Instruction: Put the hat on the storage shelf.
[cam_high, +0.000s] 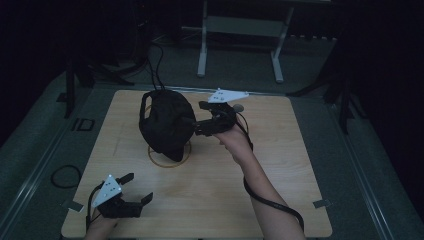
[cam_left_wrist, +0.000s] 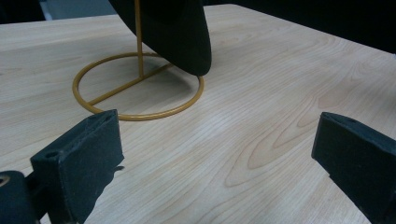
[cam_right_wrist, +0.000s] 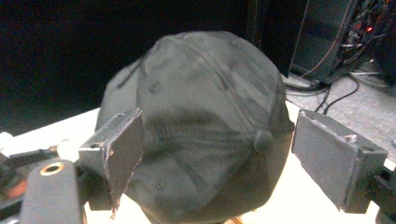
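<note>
Table: pale wood top, square, dark floor all round. A cable loop lies on the floor off its left edge.

Cap: black, hung on a stand at mid-table, a little toward the far side. Crown bulges toward the right gripper; in the right gripper view the top button and seam lines face the camera. In the left gripper view the cap's lower tip hangs above the base ring, not touching the wood.

Stand: thin yellow wire, a round ring flat on the table with a cross bar and an upright post running up into the cap.

Right gripper: at the cap's right side, arm reaching in from the bottom right. Jaws spread wide, one on either side of the crown, pads clear of the fabric. Nothing held.

Left gripper: low at the near left corner, well apart from the stand. Jaws wide apart, bare wood between them.

Step, as I read it: the right gripper is lined up on the crown, either about to take hold or just let go; cannot tell which. If a lift off the stand is meant, the next move calls for closing on a fold of fabric, then raising straight up along the post so the ring stays put.
</note>
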